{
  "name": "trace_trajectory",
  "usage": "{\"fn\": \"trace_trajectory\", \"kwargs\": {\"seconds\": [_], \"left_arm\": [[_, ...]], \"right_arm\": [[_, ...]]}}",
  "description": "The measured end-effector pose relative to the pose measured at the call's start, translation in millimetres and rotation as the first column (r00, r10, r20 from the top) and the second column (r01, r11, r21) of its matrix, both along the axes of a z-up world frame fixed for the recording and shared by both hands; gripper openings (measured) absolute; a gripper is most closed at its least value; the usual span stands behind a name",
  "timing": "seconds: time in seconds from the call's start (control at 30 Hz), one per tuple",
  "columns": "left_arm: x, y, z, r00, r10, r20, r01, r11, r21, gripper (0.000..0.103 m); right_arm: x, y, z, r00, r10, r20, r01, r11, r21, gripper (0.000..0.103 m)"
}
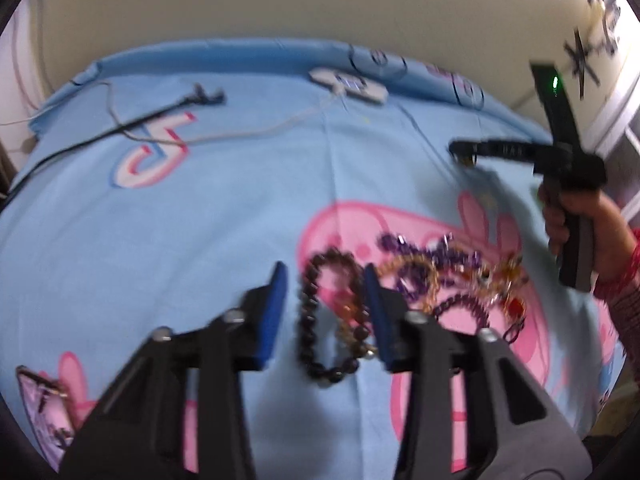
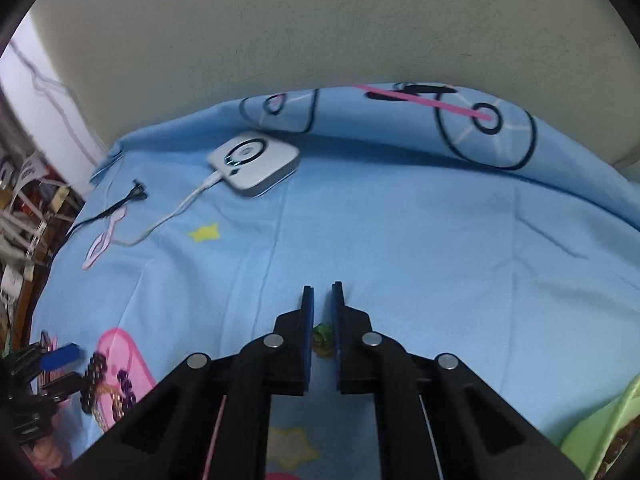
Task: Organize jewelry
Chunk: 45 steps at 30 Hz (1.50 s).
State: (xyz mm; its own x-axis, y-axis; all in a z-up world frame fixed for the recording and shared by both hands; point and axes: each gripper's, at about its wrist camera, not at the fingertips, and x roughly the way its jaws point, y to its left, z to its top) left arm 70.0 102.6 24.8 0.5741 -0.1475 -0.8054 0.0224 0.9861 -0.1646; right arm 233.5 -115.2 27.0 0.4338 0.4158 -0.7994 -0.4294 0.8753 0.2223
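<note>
A dark brown bead bracelet [image 1: 320,320] lies on the blue cartoon bedsheet [image 1: 200,220]. My left gripper [image 1: 326,280] hangs over it with a blue pad on either side, open. To its right is a tangled pile of purple beads and gold chains [image 1: 440,276], also at the lower left of the right wrist view [image 2: 108,384]. A hand holds my right gripper [image 1: 460,152] above the sheet, farther back on the right. It is shut [image 2: 322,286] on a small green-yellow piece of jewelry [image 2: 322,338] deep between the pads.
A white square device [image 2: 254,164] with a white cable lies near the wall, with a black cable [image 1: 160,116] left of it. A light green container edge [image 2: 600,428] shows at the lower right. A printed card [image 1: 40,404] lies at the left gripper's lower left.
</note>
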Motion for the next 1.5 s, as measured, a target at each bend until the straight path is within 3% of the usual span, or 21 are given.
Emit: {"fn": "trace_trajectory", "kwargs": {"seconds": [0.03, 0.13, 0.37, 0.53, 0.6, 0.67, 0.8, 0.93, 0.97, 1.0, 1.03, 1.1, 1.23, 1.4, 1.5], "left_arm": [[0, -4, -4, 1.0, -0.008, -0.005, 0.008, 1.0, 0.011, 0.027], [-1, -8, -6, 1.0, -0.013, 0.006, 0.013, 0.999, 0.045, 0.026], [-2, 12, -4, 0.997, 0.079, 0.006, -0.079, 0.995, 0.066, 0.026], [-16, 16, 4, 0.996, 0.083, 0.024, -0.084, 0.995, 0.049, 0.029], [-28, 22, 10, 0.994, 0.104, 0.044, -0.105, 0.994, 0.03, 0.038], [-38, 28, 16, 0.991, 0.119, 0.066, -0.119, 0.993, 0.005, 0.039], [-54, 29, 23, 0.99, 0.116, 0.086, -0.113, 0.993, -0.032, 0.039], [-64, 19, 27, 0.992, 0.081, 0.098, -0.077, 0.996, -0.04, 0.039], [-65, 16, 27, 0.993, 0.067, 0.099, -0.063, 0.997, -0.041, 0.039], [-65, 12, 27, 0.994, 0.055, 0.098, -0.051, 0.998, -0.038, 0.039], [-65, 9, 27, 0.994, 0.05, 0.096, -0.047, 0.998, -0.036, 0.039], [-63, 1, 25, 0.996, 0.031, 0.089, -0.028, 0.999, -0.034, 0.039], [-58, -13, 23, 0.996, -0.004, 0.087, 0.007, 0.999, -0.035, 0.039], [-51, -42, 29, 0.99, -0.086, 0.109, 0.09, 0.996, -0.025, 0.039], [-48, -61, 29, 0.984, -0.14, 0.112, 0.142, 0.99, -0.013, 0.039]], "right_arm": [[-5, 0, 1, 1.0, 0.017, -0.008, -0.017, 1.0, 0.005, 0.0], [-26, -5, -2, 0.998, 0.055, -0.041, -0.054, 0.998, 0.032, 0.0], [-93, -40, -3, 0.988, 0.141, -0.068, -0.136, 0.988, 0.074, 0.0], [-139, -53, 0, 0.979, 0.2, -0.036, -0.198, 0.979, 0.058, 0.0], [-150, -52, 11, 0.982, 0.184, 0.045, -0.186, 0.982, 0.02, 0.0], [-156, -46, 21, 0.971, 0.211, 0.115, -0.215, 0.976, 0.023, 0.0], [-154, -16, 15, 0.945, 0.31, 0.106, -0.309, 0.951, -0.026, 0.0], [-148, 1, -1, 0.938, 0.334, 0.092, -0.334, 0.942, -0.014, 0.024], [-148, 2, -1, 0.937, 0.336, 0.092, -0.336, 0.942, -0.016, 0.024], [-147, 3, -1, 0.938, 0.333, 0.09, -0.333, 0.943, -0.017, 0.018], [-146, 3, 1, 0.943, 0.324, 0.08, -0.324, 0.946, -0.011, 0.0], [-145, -4, 5, 0.948, 0.313, 0.051, -0.315, 0.949, 0.031, 0.0], [-147, -31, 28, 0.966, 0.242, 0.09, -0.251, 0.961, 0.112, 0.0], [-153, -56, 56, 0.971, 0.201, 0.133, -0.226, 0.95, 0.217, 0.0], [-150, -64, 48, 0.98, 0.179, 0.09, -0.198, 0.942, 0.272, 0.0]]}}
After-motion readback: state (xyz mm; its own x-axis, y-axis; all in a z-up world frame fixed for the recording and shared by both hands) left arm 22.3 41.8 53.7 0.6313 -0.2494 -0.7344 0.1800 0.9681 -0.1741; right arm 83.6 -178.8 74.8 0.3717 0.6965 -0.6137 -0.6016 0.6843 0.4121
